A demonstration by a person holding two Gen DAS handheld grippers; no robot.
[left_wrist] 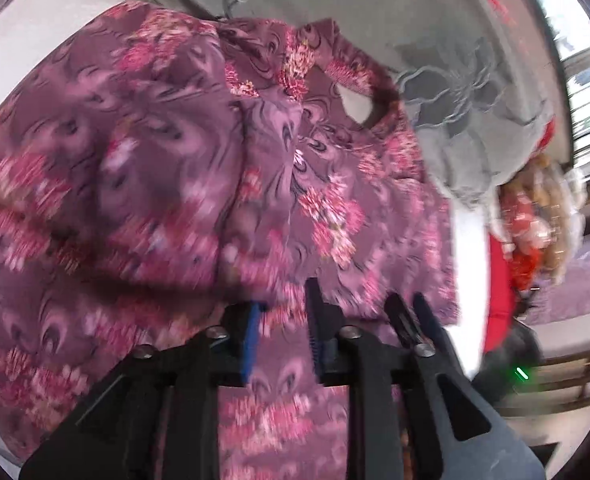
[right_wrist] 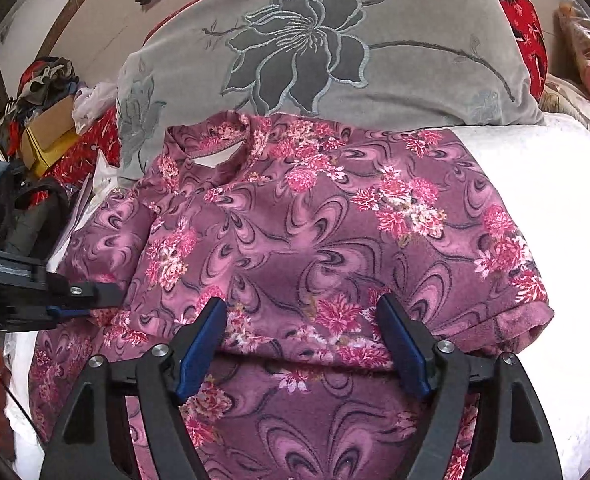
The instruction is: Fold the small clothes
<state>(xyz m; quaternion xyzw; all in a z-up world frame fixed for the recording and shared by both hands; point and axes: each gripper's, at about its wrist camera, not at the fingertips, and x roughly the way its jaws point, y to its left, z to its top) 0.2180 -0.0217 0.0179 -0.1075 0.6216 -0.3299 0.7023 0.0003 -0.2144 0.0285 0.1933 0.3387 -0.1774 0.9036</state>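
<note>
My right gripper (right_wrist: 301, 322) gapes wide, fingers either side of the folded edge of the one purple floral top (right_wrist: 315, 232), gripping nothing. My left gripper (left_wrist: 285, 312) is narrower but parted, its pads over the same top (left_wrist: 155, 184); its view is blurred. The top lies on the white bedding (right_wrist: 555, 200), collar against one grey flowered pillow (right_wrist: 335, 48).
</note>
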